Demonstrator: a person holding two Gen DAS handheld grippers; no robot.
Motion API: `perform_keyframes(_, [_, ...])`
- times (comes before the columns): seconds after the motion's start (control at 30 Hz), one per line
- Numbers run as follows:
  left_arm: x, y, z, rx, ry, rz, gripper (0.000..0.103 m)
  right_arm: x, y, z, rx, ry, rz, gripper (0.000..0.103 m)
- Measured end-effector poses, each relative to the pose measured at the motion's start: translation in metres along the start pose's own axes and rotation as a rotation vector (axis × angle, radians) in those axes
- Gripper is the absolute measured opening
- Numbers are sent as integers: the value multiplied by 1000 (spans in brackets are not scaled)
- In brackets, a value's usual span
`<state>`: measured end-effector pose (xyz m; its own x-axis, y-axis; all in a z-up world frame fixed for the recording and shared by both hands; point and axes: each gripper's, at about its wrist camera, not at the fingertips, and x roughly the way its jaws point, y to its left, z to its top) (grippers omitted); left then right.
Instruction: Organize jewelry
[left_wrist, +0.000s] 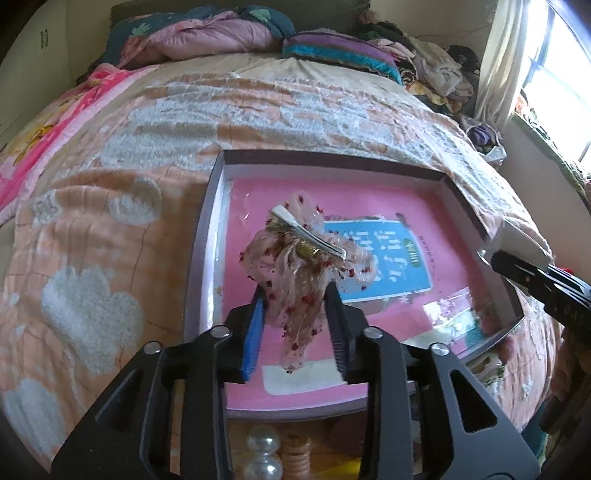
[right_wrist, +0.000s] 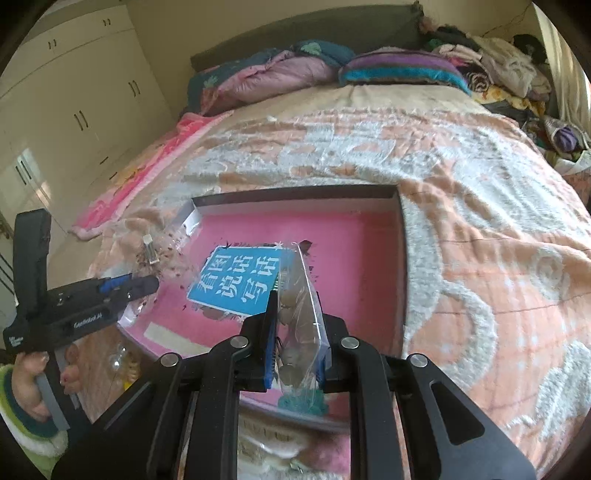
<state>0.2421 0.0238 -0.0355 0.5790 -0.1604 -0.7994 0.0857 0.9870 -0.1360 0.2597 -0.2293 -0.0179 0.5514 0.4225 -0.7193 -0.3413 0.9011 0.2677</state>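
My left gripper (left_wrist: 295, 295) is shut on a sheer pink bow hair clip (left_wrist: 295, 266) with red dots and a silver metal clip. It holds the bow above a shallow box (left_wrist: 207, 236) lined in pink. My right gripper (right_wrist: 297, 314) is shut on a clear plastic packet (right_wrist: 301, 306) holding round pieces, held upright over the same box (right_wrist: 402, 258). A blue card with white characters (right_wrist: 236, 280) lies in the box. In the right wrist view my left gripper (right_wrist: 147, 284) is at the box's left edge with the bow (right_wrist: 162, 254).
The box lies on a bed with a peach and white blanket (left_wrist: 110, 221). Pillows and folded bedding (left_wrist: 221, 37) are at the head, clothes (left_wrist: 439, 70) piled at the far right. Pearl beads (left_wrist: 262, 454) and an orange beaded piece (left_wrist: 295, 454) lie below the box's near edge.
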Motion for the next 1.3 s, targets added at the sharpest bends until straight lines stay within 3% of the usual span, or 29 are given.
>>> perform_keyframes(0.07, [0,2,-2,2,2,8,39,9,1,0,14,15,13,16])
perform_keyframes(0.23, [-10,10,-9,-13,-2,20,52,16,0,0,30,27,-13,22])
perform_keyframes(0.3, [-17,13,-11,-22,-10,24,58,11,-3,-1,48,14,-33,45])
perform_keyframes(0.53, [-46,15,-12,-50,-58,46,81,-39,-9,-7,60,-108,-97,77])
perform_keyframes(0.6, [-56,13,-12,-55,-81,49,89,-60,-7,-9,46,-159,-121,91])
perform_keyframes(0.67, [-67,11,-13,-63,-98,45,93,-78,-3,-11,24,-198,-137,95])
perform_keyframes(0.8, [-87,4,-13,-71,-132,36,93,-110,4,-18,-21,-253,-183,96])
perform_keyframes(1.3, [-161,-23,-25,-41,-256,15,93,-205,29,-38,-44,-400,-198,99])
